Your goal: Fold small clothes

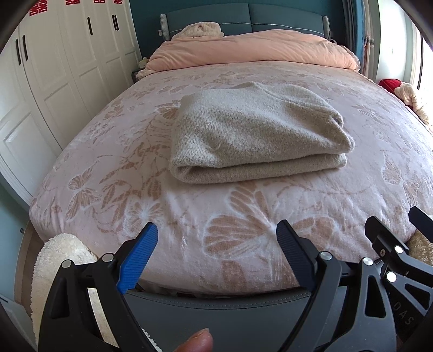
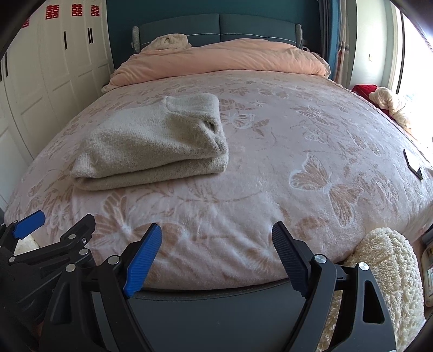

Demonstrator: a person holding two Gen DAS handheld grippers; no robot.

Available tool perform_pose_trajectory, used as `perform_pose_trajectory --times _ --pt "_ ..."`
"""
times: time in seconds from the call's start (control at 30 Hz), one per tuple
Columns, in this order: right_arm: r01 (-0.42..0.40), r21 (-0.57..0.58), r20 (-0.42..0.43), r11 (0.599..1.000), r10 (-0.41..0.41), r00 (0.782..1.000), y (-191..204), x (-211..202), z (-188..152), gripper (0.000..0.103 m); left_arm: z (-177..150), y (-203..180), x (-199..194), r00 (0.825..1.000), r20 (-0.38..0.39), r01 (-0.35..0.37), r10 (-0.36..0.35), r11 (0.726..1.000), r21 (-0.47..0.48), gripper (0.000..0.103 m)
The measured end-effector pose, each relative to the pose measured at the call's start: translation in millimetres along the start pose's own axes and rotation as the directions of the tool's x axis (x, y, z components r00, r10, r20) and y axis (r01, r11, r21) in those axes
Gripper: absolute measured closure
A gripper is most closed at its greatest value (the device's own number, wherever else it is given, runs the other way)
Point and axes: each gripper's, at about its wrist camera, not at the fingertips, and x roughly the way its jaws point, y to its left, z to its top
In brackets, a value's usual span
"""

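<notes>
In front of me lies the bed (image 1: 113,173), with the folded sweater (image 1: 251,135) resting on its blanket, well ahead of both my grippers. My left gripper (image 1: 216,254) and right gripper (image 2: 216,254) hang side by side over the foot of the bed, jaws spread, touching nothing. Behind the sweater a bunched duvet (image 1: 251,51) lies against the headboard (image 1: 243,16). Wardrobe doors (image 1: 54,70) stand to the left. A phone (image 2: 412,162) lies near the bed's right edge.
</notes>
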Motion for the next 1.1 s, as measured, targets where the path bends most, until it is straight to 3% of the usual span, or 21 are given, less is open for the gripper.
perform_pose_trajectory --times 1.0,1.1 --pt "0.006 0.013 -0.004 1.000 -0.006 1.000 8.4 -2.5 -3.1 0.022 0.5 -0.6 -5.5 1.000 0.029 -0.006 0.007 1.000 -0.021 0.019" --pt "0.009 0.009 -0.006 1.000 -0.009 1.000 10.1 -2.5 -3.6 0.022 -0.1 -1.5 -6.1 1.000 0.030 0.000 0.001 1.000 -0.019 0.023"
